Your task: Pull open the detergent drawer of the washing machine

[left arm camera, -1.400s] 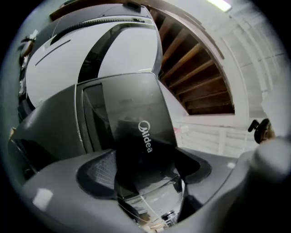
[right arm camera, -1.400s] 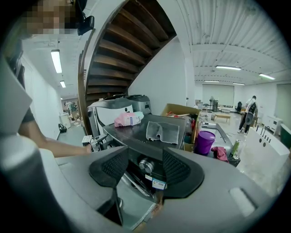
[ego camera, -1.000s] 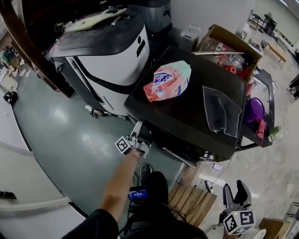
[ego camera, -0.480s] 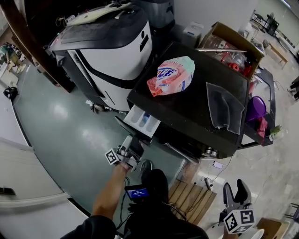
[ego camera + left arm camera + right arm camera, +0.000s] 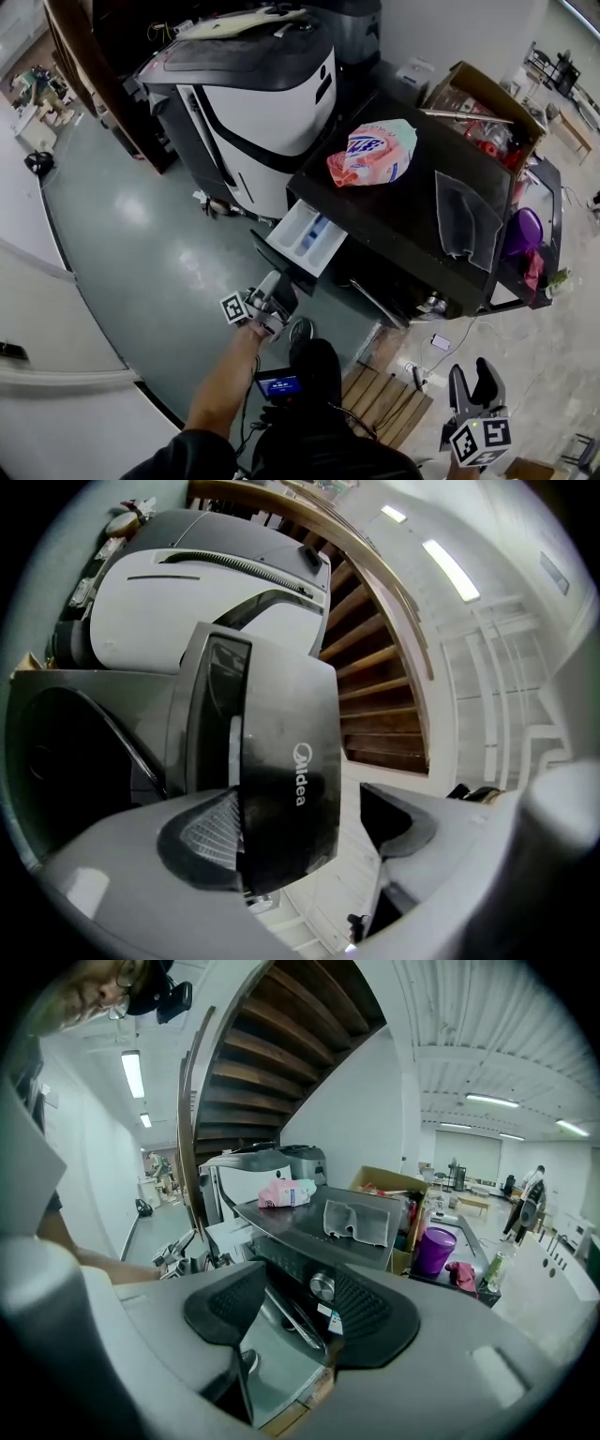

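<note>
at the washing machine's [image 5: 412, 234] front corner, left gripper [image 5: 275, 291] jaws sit parted around the pulled-out detergent drawer's [image 5: 305, 234] front; right gripper [image 5: 472, 377] released, empty.

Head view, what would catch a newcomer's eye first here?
The white detergent drawer stands pulled out of the dark washing machine at mid-frame, with the left gripper at the drawer's dark front panel. Next comes the pink detergent bag lying on the machine's top, with a grey cloth lying apart from it.
</note>
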A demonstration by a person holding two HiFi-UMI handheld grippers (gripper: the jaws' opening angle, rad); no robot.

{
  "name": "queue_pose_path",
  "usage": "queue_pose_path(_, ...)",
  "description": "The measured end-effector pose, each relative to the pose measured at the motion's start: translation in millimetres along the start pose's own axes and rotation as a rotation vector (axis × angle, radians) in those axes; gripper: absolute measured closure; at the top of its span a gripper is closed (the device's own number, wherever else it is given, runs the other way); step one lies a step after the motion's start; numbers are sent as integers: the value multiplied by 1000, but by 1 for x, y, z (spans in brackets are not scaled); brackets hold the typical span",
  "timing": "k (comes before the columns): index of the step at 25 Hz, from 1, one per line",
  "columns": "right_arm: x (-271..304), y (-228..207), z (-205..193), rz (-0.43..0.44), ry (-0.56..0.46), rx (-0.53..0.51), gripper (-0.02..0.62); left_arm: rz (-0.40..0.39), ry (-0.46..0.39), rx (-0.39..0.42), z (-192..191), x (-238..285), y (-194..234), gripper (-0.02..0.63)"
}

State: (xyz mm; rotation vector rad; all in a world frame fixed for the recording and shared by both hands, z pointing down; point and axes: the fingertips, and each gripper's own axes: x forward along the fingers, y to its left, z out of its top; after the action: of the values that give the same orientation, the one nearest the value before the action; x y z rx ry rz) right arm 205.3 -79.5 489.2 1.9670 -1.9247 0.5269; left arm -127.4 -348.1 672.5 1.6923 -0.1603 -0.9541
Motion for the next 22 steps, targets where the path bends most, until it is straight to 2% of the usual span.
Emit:
queue_pose_path(2, -6, 1, 1, 4, -8, -3, 368, 41, 10, 22, -3, -1, 5, 192)
queue_pose_path(6, -16, 0, 4, 6, -31, 2, 368, 169, 48, 119, -6, -2, 19, 193)
queue_pose_path(10, -29, -1, -3, 16, -41, 14, 368, 242, 67, 163, -12, -11, 15, 187)
queue_pose_path(14, -44, -2, -9, 31, -63, 27, 368, 238, 68, 197, -19, -24, -11, 183)
queue_pose_path(22, -72, 3, -17, 82, -115, 54, 368, 236, 82, 326, -32, -38, -84, 184)
